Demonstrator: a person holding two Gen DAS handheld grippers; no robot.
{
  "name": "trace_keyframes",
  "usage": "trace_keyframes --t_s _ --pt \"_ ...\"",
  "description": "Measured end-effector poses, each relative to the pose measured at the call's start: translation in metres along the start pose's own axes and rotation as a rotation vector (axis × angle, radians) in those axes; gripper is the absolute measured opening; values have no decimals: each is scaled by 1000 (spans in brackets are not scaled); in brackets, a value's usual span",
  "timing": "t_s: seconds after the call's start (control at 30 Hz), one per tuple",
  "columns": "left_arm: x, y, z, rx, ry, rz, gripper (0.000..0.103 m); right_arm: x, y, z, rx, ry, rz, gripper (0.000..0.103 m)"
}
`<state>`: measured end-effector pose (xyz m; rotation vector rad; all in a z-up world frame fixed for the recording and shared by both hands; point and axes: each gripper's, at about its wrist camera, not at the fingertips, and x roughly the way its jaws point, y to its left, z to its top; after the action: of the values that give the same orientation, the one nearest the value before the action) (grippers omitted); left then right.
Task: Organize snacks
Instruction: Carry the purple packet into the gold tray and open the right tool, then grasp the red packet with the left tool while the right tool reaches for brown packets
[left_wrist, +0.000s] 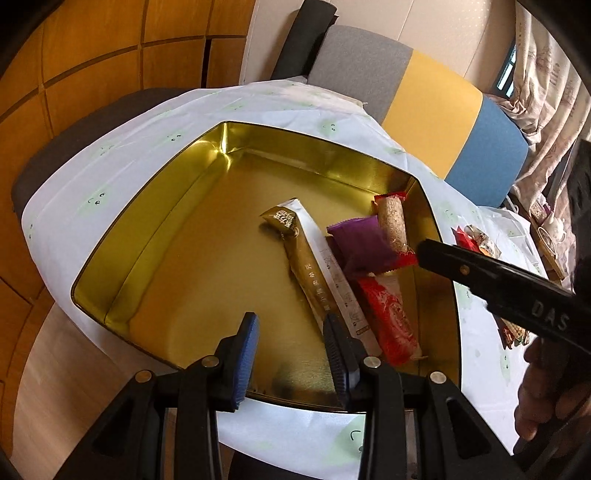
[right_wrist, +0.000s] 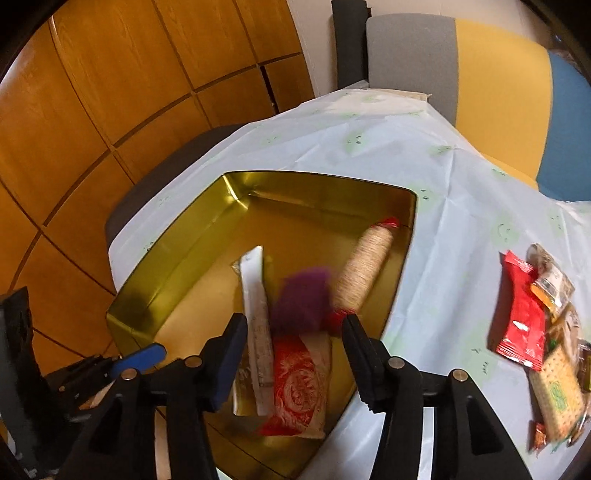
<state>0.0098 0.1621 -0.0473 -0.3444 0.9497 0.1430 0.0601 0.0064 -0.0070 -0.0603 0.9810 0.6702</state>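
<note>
While your right tongs (right_wrist: 293, 334) stood open and empty over the gold tin (right_wrist: 166, 291), your left tongs (left_wrist: 291, 332) hung part-open, gripping nothing, near its packets.

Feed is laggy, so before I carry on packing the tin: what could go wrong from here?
1. The purple packet looks blurred between the right gripper fingers; it may land crooked on the other snacks.
2. Snacks crowd one side of the gold tin.
3. The loose pile lies near the table edge; a sweep could knock it off.
</note>
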Motion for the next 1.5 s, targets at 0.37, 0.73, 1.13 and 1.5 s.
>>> trace_keyframes --t_s 0.37,0.73,1.13,1.5 --pt "-6 -15 -2 45 -12 0 37 -40 -19 -17 38 -101 -66 65" --pt "-14 -34 -4 115 -35 0 37 -71 -62 -43 40 -121 -208 82" --pt "-17 -55 -6 182 -35 3 37 -116 -152 -67 37 -85 -431 82" --pt "-30 -114 1 339 -47 -77 37 -160 -270 -89 170 -71 -627 82"
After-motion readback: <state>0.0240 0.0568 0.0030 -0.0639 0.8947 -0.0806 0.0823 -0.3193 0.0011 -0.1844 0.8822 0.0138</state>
